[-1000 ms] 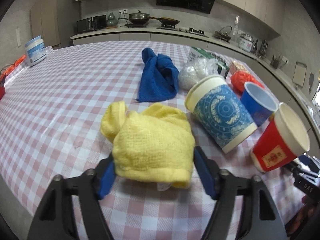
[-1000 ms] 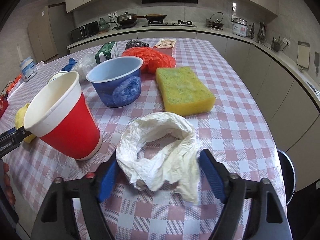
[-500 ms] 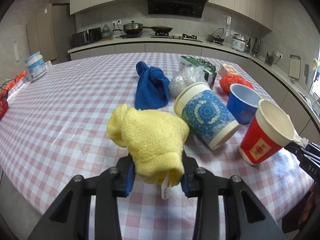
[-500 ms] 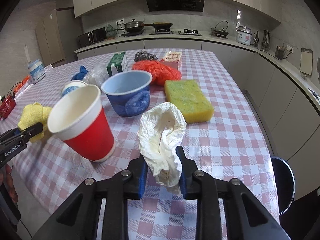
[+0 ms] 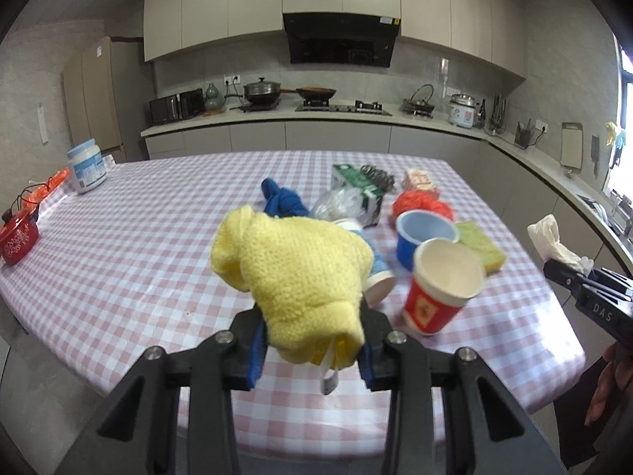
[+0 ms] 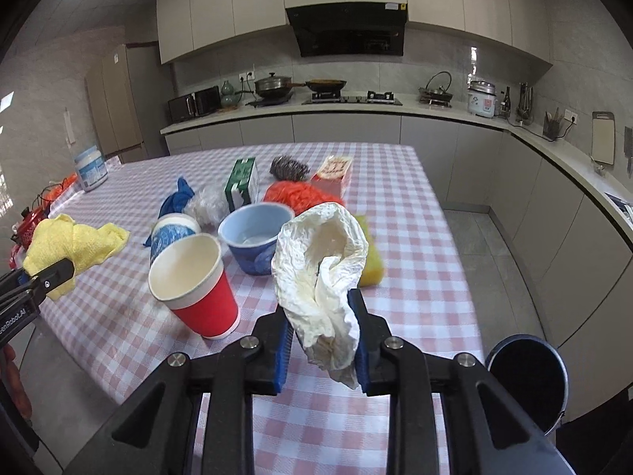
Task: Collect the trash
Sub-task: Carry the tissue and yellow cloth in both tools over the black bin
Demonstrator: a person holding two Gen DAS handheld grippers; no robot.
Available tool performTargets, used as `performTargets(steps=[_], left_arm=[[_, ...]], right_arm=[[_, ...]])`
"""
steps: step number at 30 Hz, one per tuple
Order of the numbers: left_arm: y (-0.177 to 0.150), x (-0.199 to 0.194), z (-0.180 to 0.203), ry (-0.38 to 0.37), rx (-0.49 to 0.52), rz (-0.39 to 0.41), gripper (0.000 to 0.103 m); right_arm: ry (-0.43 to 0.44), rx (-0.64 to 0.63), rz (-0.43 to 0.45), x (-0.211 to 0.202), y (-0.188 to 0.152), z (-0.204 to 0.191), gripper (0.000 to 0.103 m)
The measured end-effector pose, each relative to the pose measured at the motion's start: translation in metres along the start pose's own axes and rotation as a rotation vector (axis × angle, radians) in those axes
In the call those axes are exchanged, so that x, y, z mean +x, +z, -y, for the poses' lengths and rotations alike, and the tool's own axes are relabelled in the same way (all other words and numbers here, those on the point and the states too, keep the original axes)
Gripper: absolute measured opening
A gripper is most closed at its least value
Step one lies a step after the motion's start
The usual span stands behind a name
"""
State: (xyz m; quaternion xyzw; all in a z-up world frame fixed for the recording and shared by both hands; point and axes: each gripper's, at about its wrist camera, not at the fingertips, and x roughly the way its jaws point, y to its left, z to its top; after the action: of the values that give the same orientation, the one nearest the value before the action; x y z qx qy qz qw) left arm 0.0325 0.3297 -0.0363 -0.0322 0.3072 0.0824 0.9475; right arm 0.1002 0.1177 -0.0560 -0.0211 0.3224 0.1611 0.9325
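The left gripper (image 5: 312, 350) is clamping its jaws on a yellow cloth (image 5: 300, 273) and the right gripper (image 6: 322, 350) is pinching crumpled white paper (image 6: 320, 261), both raised above the checked tabletop (image 6: 399, 213), where a red cup (image 6: 194, 285) is standing beyond.

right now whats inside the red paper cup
The red paper cup stands upright on the checked tablecloth. Its open mouth shows only a bare cream inner wall. Nothing shows inside, though the rim hides the very bottom in both views.
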Motion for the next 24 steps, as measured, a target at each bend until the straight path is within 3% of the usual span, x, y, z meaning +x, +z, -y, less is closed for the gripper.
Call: performTargets(steps=[6, 12, 24], left_arm=[[0.010, -0.023, 0.054, -0.090, 0.039, 0.042, 0.038], [0.018, -0.030, 0.134, -0.229, 0.113, 0.059, 0.038], [-0.002, -0.009, 0.291, -0.491, 0.227, -0.029, 0.038]], right_arm=[[-0.043, 0.052, 0.062, -0.048, 0.004, 0.056, 0.028], [-0.104, 0.098, 0.096, -0.092, -0.004, 0.124, 0.028], [-0.200, 0.167, 0.067, -0.139, -0.047, 0.271, 0.028]])
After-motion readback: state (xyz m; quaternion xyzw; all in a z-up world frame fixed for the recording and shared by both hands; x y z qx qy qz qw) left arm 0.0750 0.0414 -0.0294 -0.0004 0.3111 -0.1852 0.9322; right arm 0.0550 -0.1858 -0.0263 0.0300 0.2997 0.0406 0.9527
